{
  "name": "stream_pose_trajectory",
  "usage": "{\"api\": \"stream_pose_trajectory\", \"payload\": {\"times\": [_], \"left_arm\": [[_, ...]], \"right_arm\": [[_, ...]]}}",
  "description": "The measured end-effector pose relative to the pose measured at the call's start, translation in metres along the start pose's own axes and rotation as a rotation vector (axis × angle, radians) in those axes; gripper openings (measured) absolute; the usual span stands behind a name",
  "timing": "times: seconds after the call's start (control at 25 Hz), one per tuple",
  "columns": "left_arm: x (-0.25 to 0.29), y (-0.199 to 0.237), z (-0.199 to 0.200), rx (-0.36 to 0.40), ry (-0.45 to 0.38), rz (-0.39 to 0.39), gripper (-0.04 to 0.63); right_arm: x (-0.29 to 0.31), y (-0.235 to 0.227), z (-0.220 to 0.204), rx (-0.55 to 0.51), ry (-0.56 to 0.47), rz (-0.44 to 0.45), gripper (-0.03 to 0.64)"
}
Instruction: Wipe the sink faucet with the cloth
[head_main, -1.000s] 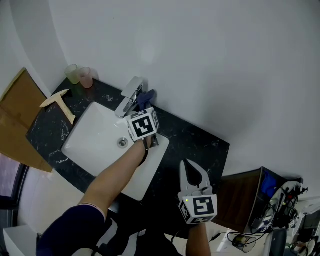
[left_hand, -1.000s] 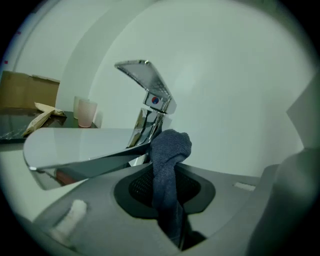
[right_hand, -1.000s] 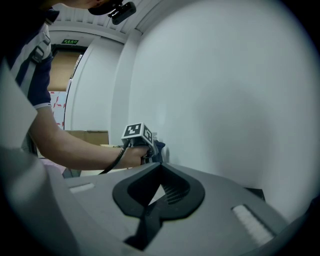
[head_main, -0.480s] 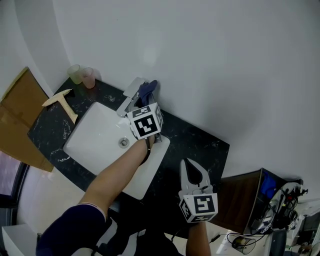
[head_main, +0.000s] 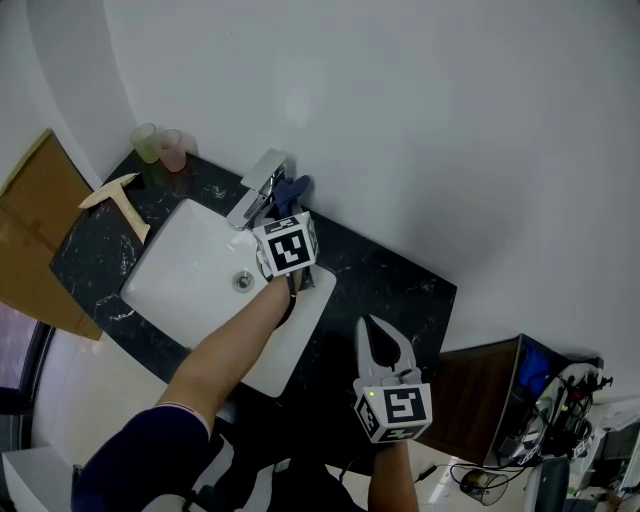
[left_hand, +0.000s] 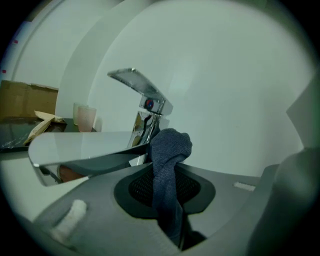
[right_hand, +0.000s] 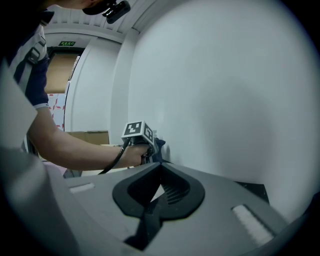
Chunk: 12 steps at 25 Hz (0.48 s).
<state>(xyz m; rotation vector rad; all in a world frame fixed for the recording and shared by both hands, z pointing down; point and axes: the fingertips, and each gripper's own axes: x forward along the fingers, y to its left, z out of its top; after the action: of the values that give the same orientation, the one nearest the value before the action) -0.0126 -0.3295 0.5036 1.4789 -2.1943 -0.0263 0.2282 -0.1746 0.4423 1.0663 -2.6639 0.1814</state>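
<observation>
Nearest the person, at about 5 o'clock in the head view, the right gripper (right_hand: 161, 167) hangs over the front edge of the black marbled counter (head_main: 385, 280), well apart from the work. Its jaws are closed tip to tip with nothing between them, and they point toward 12 o'clock.

Farther in, the person's left forearm (head_main: 235, 340) reaches across the front right corner of the white sink (head_main: 180, 265). It carries the left gripper (left_hand: 166, 175) to the back of the basin, near the middle of the head view. This gripper's jaws are clamped narrow on the dark blue cloth (left_hand: 170, 150). A strip of the cloth runs down between the pads, and a bunched knob of it stands out past the tips.

That knob lies against the upright body of the chrome faucet (head_main: 258, 190), on its 3 o'clock side in the head view. In the left gripper view it sits just under the raised flat lever. The faucet's spout reaches toward 7 o'clock over the basin, above the drain (head_main: 243, 281).

Beyond the sink, at 10 o'clock, a pale T-shaped wooden piece (head_main: 118, 200) lies on the counter. Two translucent cups (head_main: 160, 148), one greenish and one pink, stand side by side touching in the back corner. A brown cardboard sheet (head_main: 40, 240) leans at 9 o'clock, and the plain white wall (head_main: 420, 120) rises behind everything
</observation>
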Motion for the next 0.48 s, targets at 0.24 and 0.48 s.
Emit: {"api": "stream_pose_trajectory", "payload": {"times": [0.24,0.48], "left_arm": [[0.015,0.013,-0.026,0.029,0.067,0.037,0.067],[0.022,0.022,-0.042,0.051,0.105,0.050,0.067]], "right_arm": [[0.006,-0.012,-0.013,0.032,0.057,-0.027,0.005],[0.024,-0.017,-0.026,0.057,0.139,-0.035,0.006]]}}
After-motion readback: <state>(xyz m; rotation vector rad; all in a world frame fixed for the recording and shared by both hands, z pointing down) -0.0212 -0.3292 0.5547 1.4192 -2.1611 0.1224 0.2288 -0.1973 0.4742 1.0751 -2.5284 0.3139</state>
